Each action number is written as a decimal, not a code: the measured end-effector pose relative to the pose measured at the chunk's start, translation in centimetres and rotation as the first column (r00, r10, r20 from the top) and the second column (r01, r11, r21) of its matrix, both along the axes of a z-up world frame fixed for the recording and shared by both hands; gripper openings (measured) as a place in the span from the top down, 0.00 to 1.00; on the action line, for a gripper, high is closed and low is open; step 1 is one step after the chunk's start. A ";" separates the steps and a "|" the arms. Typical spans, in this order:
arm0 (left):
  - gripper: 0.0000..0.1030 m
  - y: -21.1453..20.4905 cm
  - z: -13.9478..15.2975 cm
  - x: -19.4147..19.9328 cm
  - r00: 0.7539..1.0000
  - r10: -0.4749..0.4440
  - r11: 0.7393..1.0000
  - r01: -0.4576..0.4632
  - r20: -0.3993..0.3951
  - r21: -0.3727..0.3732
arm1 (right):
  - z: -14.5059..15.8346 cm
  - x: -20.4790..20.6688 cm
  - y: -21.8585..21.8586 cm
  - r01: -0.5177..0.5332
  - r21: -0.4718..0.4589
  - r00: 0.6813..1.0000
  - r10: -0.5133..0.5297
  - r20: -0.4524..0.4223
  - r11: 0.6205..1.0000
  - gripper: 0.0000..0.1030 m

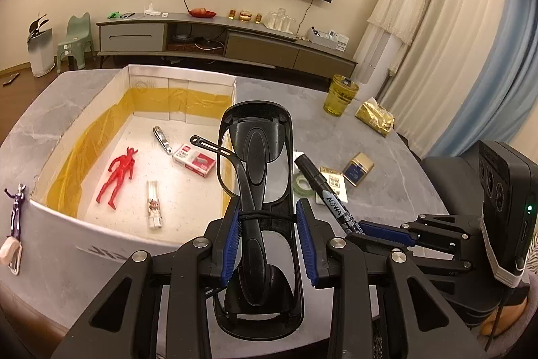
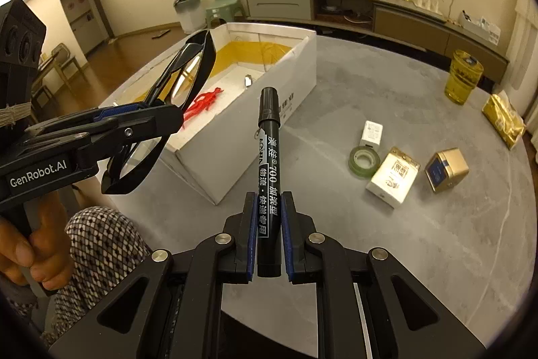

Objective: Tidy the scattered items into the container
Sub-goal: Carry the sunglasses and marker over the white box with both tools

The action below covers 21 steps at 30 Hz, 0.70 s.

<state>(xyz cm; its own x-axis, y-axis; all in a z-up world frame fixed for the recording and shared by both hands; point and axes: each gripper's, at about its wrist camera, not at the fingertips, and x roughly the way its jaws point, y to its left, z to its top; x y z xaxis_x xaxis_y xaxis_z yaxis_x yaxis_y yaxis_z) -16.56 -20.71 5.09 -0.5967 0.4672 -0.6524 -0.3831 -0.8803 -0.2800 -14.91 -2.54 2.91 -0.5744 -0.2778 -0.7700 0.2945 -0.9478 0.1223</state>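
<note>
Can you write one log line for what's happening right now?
left gripper: holds glasses | right gripper: holds marker | box: neither in yet

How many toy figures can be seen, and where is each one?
2. The red figure lies on the floor inside the white box. The purple figure hangs outside the box, against its left wall. Others may be hidden behind the sunglasses.
</note>
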 end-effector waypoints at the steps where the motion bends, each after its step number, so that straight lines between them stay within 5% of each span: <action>1: 0.67 -0.2 0.1 -0.2 1.000 0.001 1.000 -0.001 -0.002 0.002 | 0.1 -0.1 -0.2 -0.003 0.004 1.000 0.003 -0.001 1.000 0.86; 21: 0.67 -5.2 -0.1 -3.7 0.998 0.062 0.998 -0.062 0.008 -0.001 | 2.0 -4.0 -4.4 -0.081 0.086 0.996 0.083 -0.022 0.993 0.86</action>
